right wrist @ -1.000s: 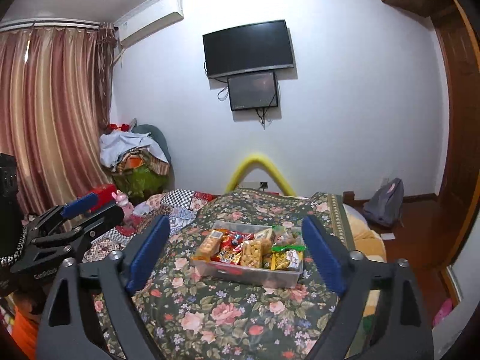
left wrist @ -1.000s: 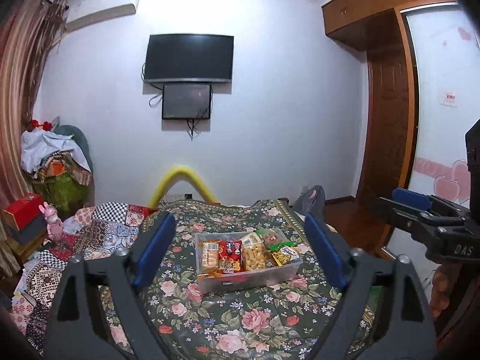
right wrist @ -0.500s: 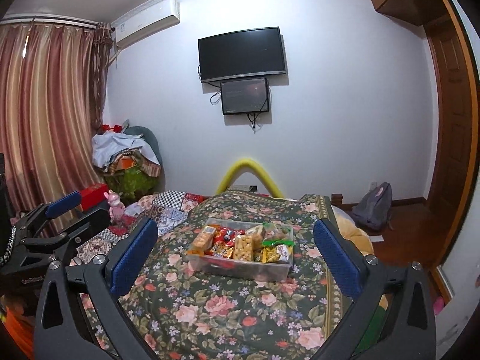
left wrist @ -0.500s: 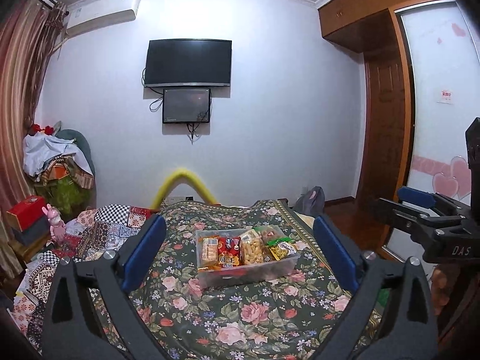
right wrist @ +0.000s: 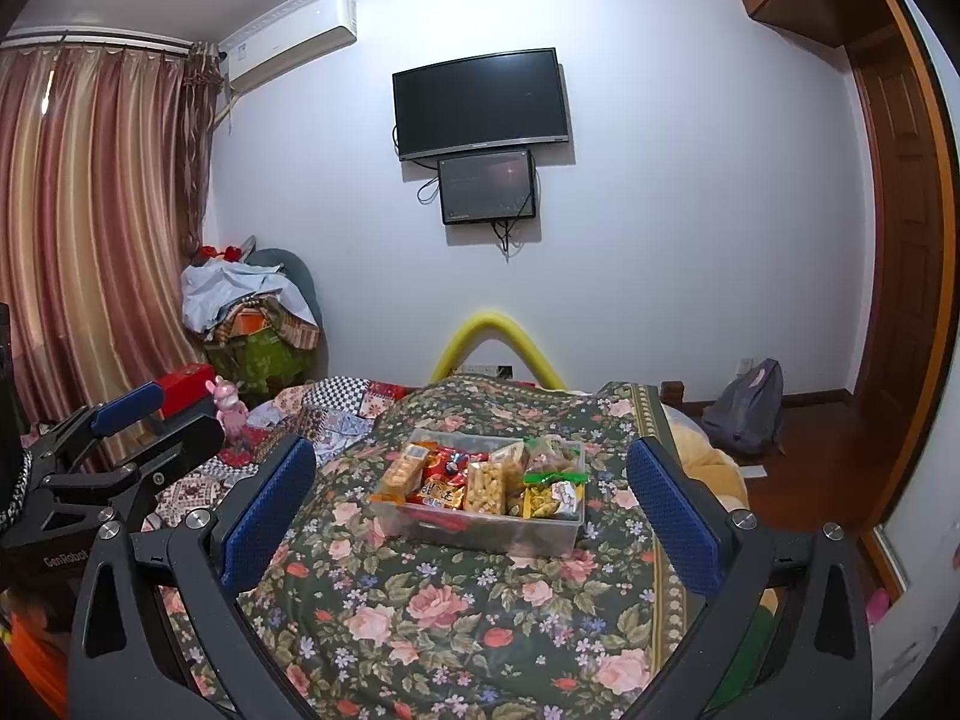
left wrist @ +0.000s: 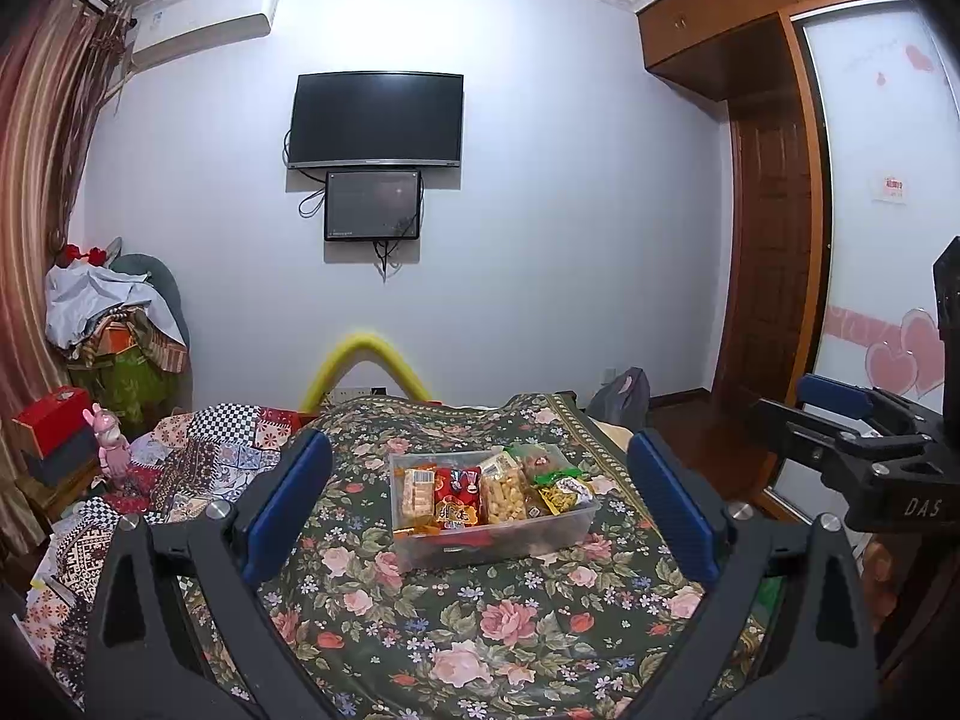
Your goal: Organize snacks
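Showing curtains (right wrist: 90, 228) fully only in right view; snack bin (left wrist: 492, 504) lies mid-frame, well beyond spread, empty left gripper (left wrist: 480, 510) and right gripper (right wrist: 471, 510).

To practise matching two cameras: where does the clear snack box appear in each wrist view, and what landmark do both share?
Left wrist: the clear snack box sits just below centre on the floral bedspread.
Right wrist: the box sits centre, slightly lower.
Shared landmark: wall television.
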`<action>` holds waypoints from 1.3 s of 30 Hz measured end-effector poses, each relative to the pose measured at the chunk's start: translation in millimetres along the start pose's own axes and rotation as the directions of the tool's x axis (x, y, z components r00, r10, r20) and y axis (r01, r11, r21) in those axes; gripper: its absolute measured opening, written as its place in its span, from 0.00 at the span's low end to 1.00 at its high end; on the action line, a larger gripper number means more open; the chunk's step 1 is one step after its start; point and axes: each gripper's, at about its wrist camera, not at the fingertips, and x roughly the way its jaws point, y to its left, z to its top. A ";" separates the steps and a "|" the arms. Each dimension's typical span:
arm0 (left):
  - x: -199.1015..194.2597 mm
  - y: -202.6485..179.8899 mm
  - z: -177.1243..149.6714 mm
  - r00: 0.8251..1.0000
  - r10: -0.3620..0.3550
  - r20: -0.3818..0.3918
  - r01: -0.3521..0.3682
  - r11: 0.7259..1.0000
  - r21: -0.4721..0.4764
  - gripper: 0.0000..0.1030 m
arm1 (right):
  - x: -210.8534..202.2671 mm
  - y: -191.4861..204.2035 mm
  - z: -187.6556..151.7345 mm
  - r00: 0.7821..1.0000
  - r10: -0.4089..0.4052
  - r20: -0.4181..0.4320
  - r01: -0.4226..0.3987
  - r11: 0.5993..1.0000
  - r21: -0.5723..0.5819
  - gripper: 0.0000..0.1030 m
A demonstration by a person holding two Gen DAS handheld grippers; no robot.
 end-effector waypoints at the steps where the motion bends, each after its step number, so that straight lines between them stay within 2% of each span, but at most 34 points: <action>1: 0.0 -0.4 -0.4 1.000 -0.001 -0.001 0.001 1.000 0.003 0.97 | -0.2 0.0 0.1 1.000 -0.001 0.000 0.001 1.000 0.000 1.00; 39: -1.0 0.6 1.2 1.000 -0.028 -0.003 0.028 0.999 -0.015 0.98 | -4.7 1.1 3.0 0.999 -0.030 0.028 0.031 0.999 -0.014 1.00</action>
